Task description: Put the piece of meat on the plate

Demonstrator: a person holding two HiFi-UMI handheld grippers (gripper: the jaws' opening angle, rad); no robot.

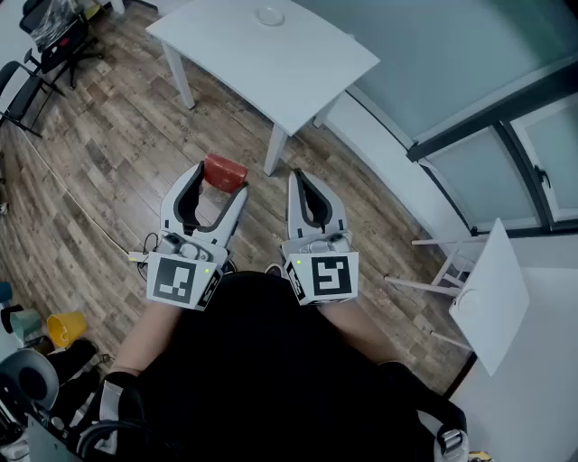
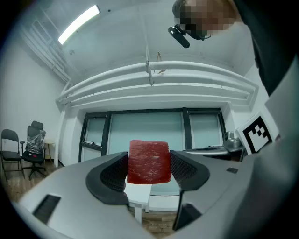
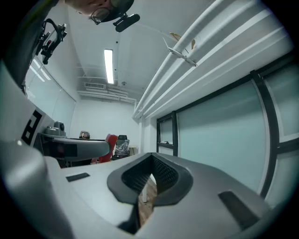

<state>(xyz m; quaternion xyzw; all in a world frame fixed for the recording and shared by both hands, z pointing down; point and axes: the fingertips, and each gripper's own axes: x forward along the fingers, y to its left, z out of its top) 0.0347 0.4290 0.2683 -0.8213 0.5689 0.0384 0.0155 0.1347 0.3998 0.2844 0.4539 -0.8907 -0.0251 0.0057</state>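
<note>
With my left gripper (image 1: 220, 185) grasping the piece of meat (image 2: 148, 161) and my right gripper (image 3: 150, 179) clenched on nothing, I must next carry it to the plate (image 1: 269, 15) on the white table (image 1: 298, 63).

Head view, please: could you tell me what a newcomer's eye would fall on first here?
The red piece of meat stands out first, clamped between the jaws of the left gripper above the wooden floor. Next comes the white table ahead, with a small plate at its far end. The right gripper, beside the left, has its jaws together on nothing.
</note>
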